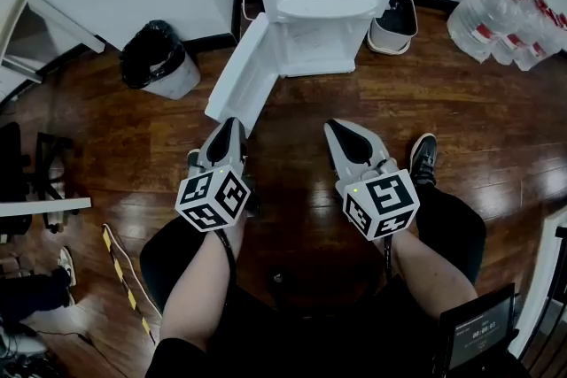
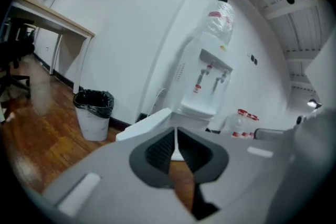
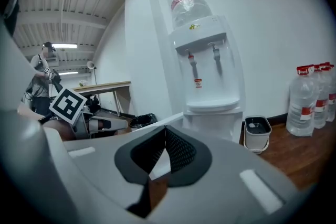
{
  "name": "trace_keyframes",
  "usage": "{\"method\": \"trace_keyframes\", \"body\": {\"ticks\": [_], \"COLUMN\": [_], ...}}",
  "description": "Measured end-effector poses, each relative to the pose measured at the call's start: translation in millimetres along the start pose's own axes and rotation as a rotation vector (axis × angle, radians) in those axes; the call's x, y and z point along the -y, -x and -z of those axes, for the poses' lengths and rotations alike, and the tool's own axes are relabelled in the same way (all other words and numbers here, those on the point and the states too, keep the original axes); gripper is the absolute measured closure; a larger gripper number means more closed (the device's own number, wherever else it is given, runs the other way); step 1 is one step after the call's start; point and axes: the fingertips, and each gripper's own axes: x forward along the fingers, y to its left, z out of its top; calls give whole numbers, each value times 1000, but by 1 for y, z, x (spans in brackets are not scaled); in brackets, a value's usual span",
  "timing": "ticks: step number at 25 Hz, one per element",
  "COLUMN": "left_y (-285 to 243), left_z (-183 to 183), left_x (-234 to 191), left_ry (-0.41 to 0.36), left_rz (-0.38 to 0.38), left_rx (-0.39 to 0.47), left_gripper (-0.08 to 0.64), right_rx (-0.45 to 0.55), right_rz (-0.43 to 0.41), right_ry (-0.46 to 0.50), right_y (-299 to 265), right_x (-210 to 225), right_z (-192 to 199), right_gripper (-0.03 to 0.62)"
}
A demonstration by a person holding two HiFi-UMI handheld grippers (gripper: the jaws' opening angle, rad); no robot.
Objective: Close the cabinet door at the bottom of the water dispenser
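- Water dispenser (image 1: pixel 323 4) stands against the white wall. Its bottom cabinet door (image 1: pixel 241 77) is swung wide open to the left.
- Left gripper (image 1: pixel 229 127): jaws clenched, nothing between them. The tip is near the door's free edge (contact not discernible).
- Right gripper (image 1: pixel 335 130): jaws clenched, empty, well apart from the dispenser.
- Black-lined bin (image 1: pixel 159 59) stands left of the door.
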Motion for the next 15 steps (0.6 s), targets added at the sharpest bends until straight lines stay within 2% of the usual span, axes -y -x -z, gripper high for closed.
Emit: {"method": "trace_keyframes", "body": {"ticks": [6,10,15], "left_y": [-20,-34,-51], "left_z": [-4,-11,-11], "left_x": [-20,-21,-33], "left_ry": [-83,-196,-292], "left_rz": [-40,-10,36], "left_rx": [-9,-12,-49], "left_gripper": [481,436,343], "right_rx": [30,33,2], "right_rz": [31,25,4], "right_ry": [-4,-16,-12], "right_y": [-17,-41,-74], "right_x": [14,13,2], "right_z": [-11,-14,-6], "right_gripper": [588,588,588]}}
